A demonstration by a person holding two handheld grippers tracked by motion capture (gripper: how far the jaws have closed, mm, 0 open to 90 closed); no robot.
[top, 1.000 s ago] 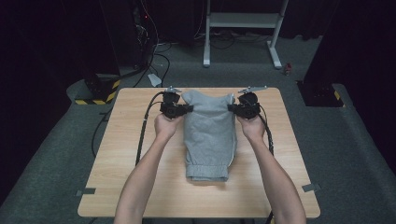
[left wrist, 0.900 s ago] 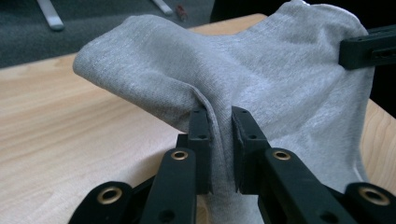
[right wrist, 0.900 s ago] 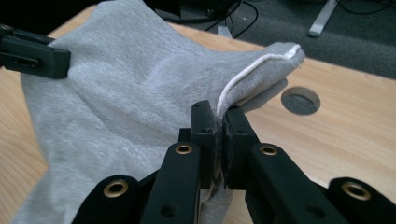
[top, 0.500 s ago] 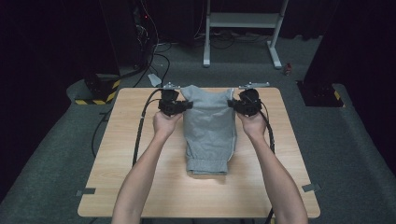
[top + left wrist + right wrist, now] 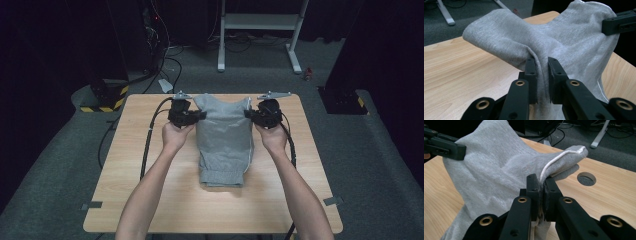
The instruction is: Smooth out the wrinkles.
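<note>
Both tongs, left [image 5: 200,116] and right [image 5: 248,115], are clenched on opposite edges of the soft grey knitted garment [image 5: 223,140], raising its far end off the pale wooden tabletop [image 5: 135,165], likely to fold it evenly.

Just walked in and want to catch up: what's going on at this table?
A person at the wooden table holds a gripper in each hand and is handling a folded grey garment. The left gripper is clamped on the garment's left edge and the right gripper on its right edge, near the far end. That far end is lifted off the table, while the near end lies flat.
</note>
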